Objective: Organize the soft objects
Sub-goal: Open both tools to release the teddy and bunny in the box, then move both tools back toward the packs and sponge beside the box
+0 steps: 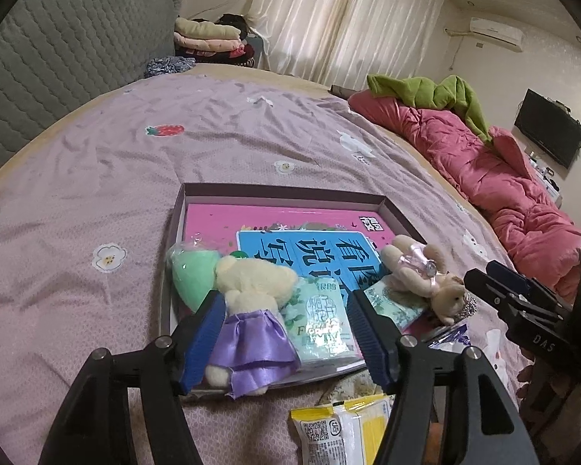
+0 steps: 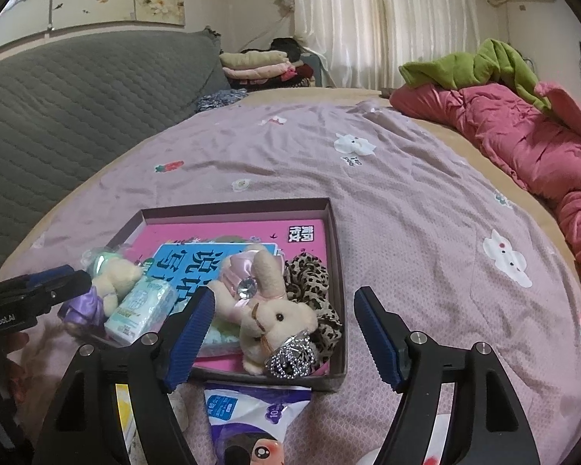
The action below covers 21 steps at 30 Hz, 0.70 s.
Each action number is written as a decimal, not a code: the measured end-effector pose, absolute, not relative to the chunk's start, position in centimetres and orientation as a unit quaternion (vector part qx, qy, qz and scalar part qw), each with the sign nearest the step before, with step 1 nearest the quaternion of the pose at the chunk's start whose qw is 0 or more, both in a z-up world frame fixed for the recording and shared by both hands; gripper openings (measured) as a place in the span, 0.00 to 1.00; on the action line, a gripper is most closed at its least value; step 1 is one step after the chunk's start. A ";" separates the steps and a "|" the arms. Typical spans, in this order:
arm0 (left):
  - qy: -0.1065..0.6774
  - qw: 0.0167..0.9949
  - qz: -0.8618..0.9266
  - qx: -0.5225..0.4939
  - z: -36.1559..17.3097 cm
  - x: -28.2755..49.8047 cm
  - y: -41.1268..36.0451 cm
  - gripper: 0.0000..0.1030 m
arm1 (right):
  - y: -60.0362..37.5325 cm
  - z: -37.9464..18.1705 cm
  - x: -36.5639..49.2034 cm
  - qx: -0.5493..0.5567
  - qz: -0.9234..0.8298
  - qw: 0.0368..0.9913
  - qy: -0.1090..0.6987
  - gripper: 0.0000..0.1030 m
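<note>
A shallow brown box (image 1: 282, 190) (image 2: 335, 232) lies on the bed with a pink book inside. In it are a cream bear in a purple skirt (image 1: 248, 310) (image 2: 112, 277), a green sponge (image 1: 189, 271), a tissue pack (image 1: 321, 321) (image 2: 141, 304), a cream rabbit in pink (image 1: 418, 271) (image 2: 267, 294) and a leopard scrunchie (image 2: 313, 283). My left gripper (image 1: 284, 333) is open, its fingers either side of the bear and tissue pack. My right gripper (image 2: 284, 337) is open and empty above the box's near right corner.
The lilac bedsheet (image 1: 174, 155) spreads beyond the box. A yellow snack packet (image 1: 341, 426) and a white-purple packet (image 2: 251, 407) lie just in front of the box. A pink quilt (image 1: 503, 178) with a green blanket runs along the right. A grey headboard (image 2: 77, 108) is on the left.
</note>
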<state>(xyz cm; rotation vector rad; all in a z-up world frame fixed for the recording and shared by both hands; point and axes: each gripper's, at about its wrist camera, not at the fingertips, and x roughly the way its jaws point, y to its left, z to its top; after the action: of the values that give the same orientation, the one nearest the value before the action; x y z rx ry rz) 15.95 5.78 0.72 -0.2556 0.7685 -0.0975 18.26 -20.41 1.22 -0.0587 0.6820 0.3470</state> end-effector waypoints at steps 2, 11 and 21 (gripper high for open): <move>0.374 0.918 -0.050 -0.123 0.7 15.7 5.6 0.63 | -20.5 1.4 17.9 -0.032 0.169 0.929 0.327 0.73; 0.382 0.916 -0.059 -0.106 0.2 14.2 3.7 0.63 | -21.1 1.6 16.3 -0.033 0.172 0.928 0.327 0.74; 0.391 0.913 -0.059 -0.099 -0.2 12.5 2.7 0.63 | -21.2 1.1 14.3 -0.062 0.161 0.926 0.336 0.74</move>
<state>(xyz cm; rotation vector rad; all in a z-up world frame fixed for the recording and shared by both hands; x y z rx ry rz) 12.46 2.66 -0.15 -0.2039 0.8064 -0.1215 14.25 -21.18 1.11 -0.1270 0.6899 0.3292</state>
